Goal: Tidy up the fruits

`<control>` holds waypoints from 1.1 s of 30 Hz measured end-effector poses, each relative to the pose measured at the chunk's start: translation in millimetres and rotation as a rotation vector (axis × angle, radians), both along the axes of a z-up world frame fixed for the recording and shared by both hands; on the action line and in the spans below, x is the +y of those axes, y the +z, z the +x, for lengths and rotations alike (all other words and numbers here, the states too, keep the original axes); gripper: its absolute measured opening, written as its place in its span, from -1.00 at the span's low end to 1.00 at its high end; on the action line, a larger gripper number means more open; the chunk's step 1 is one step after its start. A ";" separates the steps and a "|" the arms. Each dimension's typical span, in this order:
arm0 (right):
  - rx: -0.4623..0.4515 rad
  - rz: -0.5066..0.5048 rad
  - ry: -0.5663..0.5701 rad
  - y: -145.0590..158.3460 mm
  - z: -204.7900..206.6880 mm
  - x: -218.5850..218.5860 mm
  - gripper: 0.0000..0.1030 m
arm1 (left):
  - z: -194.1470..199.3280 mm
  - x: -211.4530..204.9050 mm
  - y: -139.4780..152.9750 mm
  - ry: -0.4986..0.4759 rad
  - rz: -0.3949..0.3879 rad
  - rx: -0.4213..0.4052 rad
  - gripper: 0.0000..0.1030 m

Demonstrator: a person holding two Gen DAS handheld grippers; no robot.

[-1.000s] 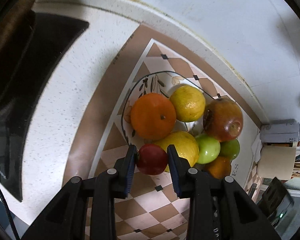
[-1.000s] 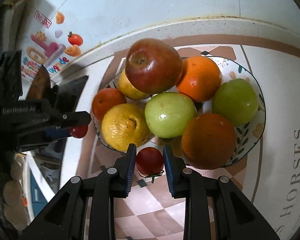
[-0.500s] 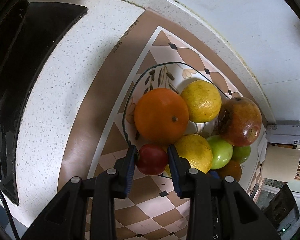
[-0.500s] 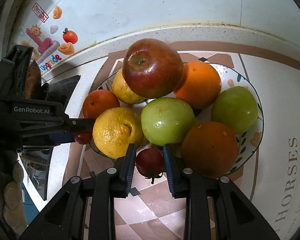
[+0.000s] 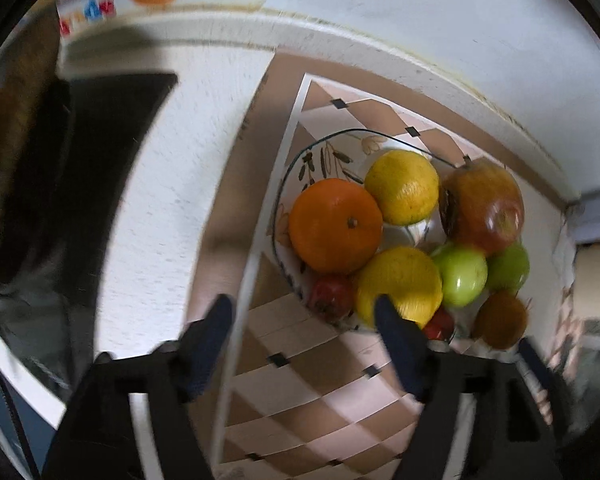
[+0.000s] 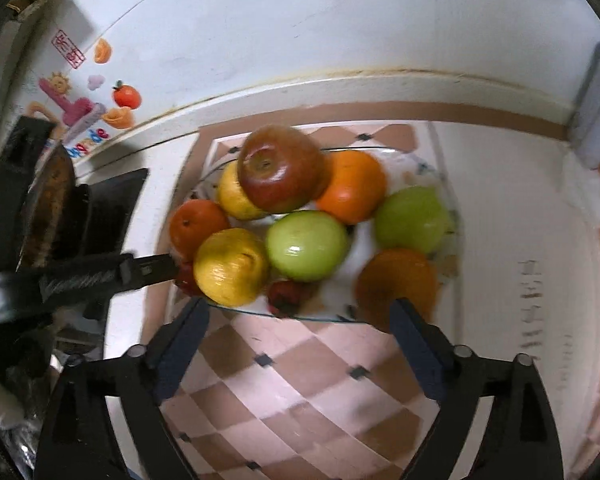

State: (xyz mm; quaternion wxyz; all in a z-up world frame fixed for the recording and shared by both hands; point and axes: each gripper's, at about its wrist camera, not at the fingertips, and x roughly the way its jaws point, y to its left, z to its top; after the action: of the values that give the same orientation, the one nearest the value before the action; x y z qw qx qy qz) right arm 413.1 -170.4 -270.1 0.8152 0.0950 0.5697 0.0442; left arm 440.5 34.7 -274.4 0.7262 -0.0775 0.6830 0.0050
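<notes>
Both small red tomatoes are down! On the speckled white tabletop (image 6: 520,208), the checked placemat (image 6: 300,380) carries the patterned glass fruit plate (image 6: 440,184), piled with apples, oranges and lemons. The left gripper (image 5: 302,304) is spread wide, empty, where half a second ago it pinched a small red tomato (image 5: 330,294), now resting at the plate's near edge beside a yellow lemon (image 5: 400,280). The right gripper (image 6: 298,312) has likewise sprung apart, its own small tomato (image 6: 286,294) lying inside the rim. That looks like two placements finished.
</notes>
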 end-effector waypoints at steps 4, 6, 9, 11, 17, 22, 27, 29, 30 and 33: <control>-0.008 -0.044 -0.015 22.5 -16.1 -13.6 0.84 | -21.9 -9.1 27.2 -0.070 0.081 -0.068 0.78; -0.026 -0.069 -0.018 38.9 -29.6 -17.9 0.84 | -33.6 -10.9 44.0 -0.086 0.098 -0.103 0.78; -0.057 -0.080 -0.015 66.1 -51.3 -20.9 0.90 | -56.3 -15.8 73.6 -0.111 0.093 -0.158 0.78; -0.072 -0.087 -0.013 87.4 -71.4 -21.6 0.91 | -74.7 -18.4 97.4 -0.127 0.076 -0.200 0.78; -0.158 -0.075 -0.008 156.3 -138.0 -22.9 0.91 | -131.1 -22.5 161.4 -0.162 0.078 -0.315 0.78; -0.200 -0.060 -0.010 191.8 -177.9 -23.6 0.92 | -170.6 -26.1 203.8 -0.182 0.106 -0.398 0.78; -0.226 -0.057 -0.015 215.9 -207.1 -24.5 0.92 | -196.5 -29.3 228.4 -0.196 0.104 -0.431 0.78; -0.234 -0.057 -0.019 222.3 -213.7 -25.1 0.92 | -203.2 -29.5 236.0 -0.198 0.104 -0.445 0.78; -0.238 -0.056 -0.021 225.2 -216.8 -26.1 0.92 | -205.4 -29.2 239.5 -0.197 0.098 -0.450 0.78; -0.248 -0.063 -0.030 229.8 -221.4 -28.3 0.92 | -211.2 -29.9 246.0 -0.199 0.090 -0.467 0.78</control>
State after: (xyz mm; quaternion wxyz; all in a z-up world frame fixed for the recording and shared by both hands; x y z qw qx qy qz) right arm 191.7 -198.7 -40.3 0.8824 0.0717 0.4643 0.0256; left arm 229.3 4.8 -28.3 0.8640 0.0235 0.5000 -0.0540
